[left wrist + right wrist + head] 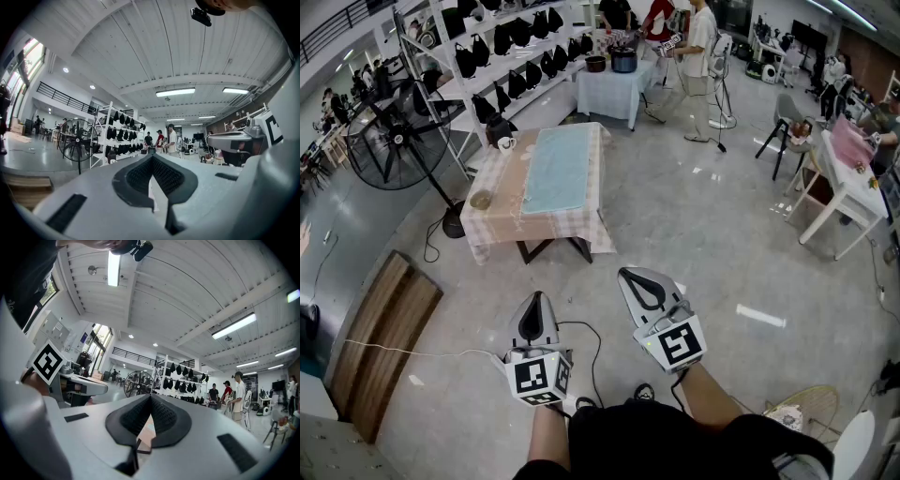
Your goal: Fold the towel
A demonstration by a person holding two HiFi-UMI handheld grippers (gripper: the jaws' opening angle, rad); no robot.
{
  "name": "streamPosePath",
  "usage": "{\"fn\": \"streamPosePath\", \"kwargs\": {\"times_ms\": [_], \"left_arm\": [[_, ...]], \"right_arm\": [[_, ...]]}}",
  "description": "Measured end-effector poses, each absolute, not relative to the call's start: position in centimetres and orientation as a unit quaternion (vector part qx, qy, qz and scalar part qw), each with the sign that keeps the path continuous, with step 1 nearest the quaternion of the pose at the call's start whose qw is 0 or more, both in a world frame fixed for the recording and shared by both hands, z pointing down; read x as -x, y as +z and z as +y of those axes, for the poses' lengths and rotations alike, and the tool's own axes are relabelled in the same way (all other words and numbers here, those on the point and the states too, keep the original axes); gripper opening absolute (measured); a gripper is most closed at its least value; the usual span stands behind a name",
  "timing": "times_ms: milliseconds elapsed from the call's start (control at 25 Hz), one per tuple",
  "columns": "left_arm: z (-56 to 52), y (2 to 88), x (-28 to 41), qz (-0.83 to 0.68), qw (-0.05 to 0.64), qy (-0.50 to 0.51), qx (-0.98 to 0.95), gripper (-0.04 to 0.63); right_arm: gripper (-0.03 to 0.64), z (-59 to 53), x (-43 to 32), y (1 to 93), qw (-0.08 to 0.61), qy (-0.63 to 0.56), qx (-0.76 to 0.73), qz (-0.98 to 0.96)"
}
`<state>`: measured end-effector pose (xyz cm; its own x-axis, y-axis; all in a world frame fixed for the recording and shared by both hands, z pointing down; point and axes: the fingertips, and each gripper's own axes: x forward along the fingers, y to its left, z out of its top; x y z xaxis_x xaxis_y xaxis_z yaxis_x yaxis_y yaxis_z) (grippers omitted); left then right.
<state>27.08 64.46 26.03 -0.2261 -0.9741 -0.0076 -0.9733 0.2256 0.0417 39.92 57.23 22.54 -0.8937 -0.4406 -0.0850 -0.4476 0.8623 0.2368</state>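
Big open hall here, white ribbed ceiling with strip lights running overhead and a shiny grey floor spreading everywhere. A tall white rack hung with black bags is standing along the far left, and a few people are hanging around past it. A low table in a checked cloth is sitting out in the middle, well apart from the grippers, with only a stretch of floor lying in between. A wooden board is lying on the floor at near left, and a black pedestal fan is standing just left of the table. A white table is sitting off to the right. The towel, pale blue, is lying flat lengthwise on the checked cloth. The left gripper and right gripper are pointing level toward that table, both with jaws pressed together on nothing. A black cable is trailing on the floor right by them. A white mug is sitting at the table's far left corner.
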Motion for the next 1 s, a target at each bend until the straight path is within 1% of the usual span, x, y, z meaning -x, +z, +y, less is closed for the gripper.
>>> {"fn": "streamPosePath", "kwargs": {"times_ms": [240, 600, 640, 720, 800, 880, 1000], "left_arm": [[64.6, 26.6, -28.3, -0.781, 0.024, -0.011, -0.624, 0.005], [62.6, 29.9, -31.0, -0.765, 0.063, -0.013, -0.640, 0.006], [62.3, 30.3, -31.4, -0.766, 0.069, -0.017, -0.639, 0.024], [61.7, 31.0, -32.2, -0.769, 0.077, -0.027, -0.634, 0.140], [61.1, 32.0, -33.0, -0.773, 0.085, -0.026, -0.628, 0.198], [60.6, 33.0, -33.8, -0.771, 0.096, -0.016, -0.630, 0.224], [60.1, 33.8, -33.9, -0.766, 0.109, -0.002, -0.633, 0.229]], "right_arm": [[0.002, 57.4, -40.8, 23.3, 0.011, 0.100, 0.222, 0.970], [0.003, 55.7, -43.2, 26.8, -0.020, 0.076, 0.214, 0.974], [0.011, 55.4, -43.8, 27.2, -0.025, 0.069, 0.214, 0.974], [0.068, 54.8, -44.7, 28.0, -0.032, 0.067, 0.205, 0.976], [0.116, 54.1, -45.7, 29.1, -0.040, 0.063, 0.199, 0.977], [0.161, 53.4, -46.5, 30.4, -0.054, 0.049, 0.198, 0.977], [0.187, 52.8, -46.6, 32.2, -0.069, 0.029, 0.192, 0.979]]}}
